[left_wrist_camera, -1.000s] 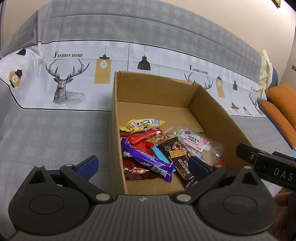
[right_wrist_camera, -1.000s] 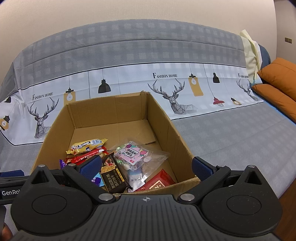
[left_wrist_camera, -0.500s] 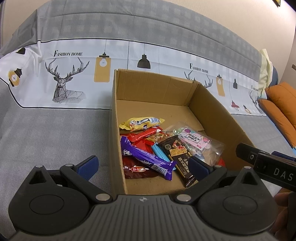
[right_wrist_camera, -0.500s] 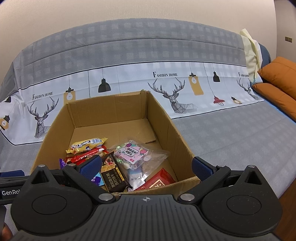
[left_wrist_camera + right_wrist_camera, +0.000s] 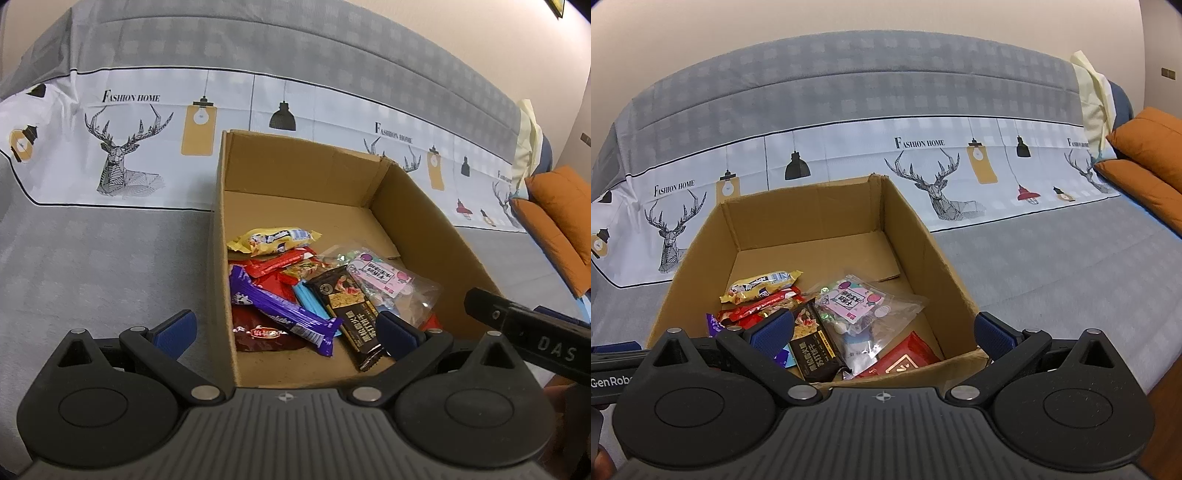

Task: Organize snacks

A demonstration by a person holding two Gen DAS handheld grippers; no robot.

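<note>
Cardboard box [image 5: 417, 206] holds snacks; bedsheet [image 5: 923, 144] reads "FASHION HOME"; left gripper [image 5: 284, 330], right gripper [image 5: 884, 330] jaws wide, empty.

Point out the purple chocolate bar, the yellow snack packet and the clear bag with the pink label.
purple chocolate bar [image 5: 284, 314], left wrist view, middle of the wrapper.
yellow snack packet [image 5: 273, 239], left wrist view, centre of the printed front.
clear bag with the pink label [image 5: 855, 301], right wrist view, on the pink label.
</note>
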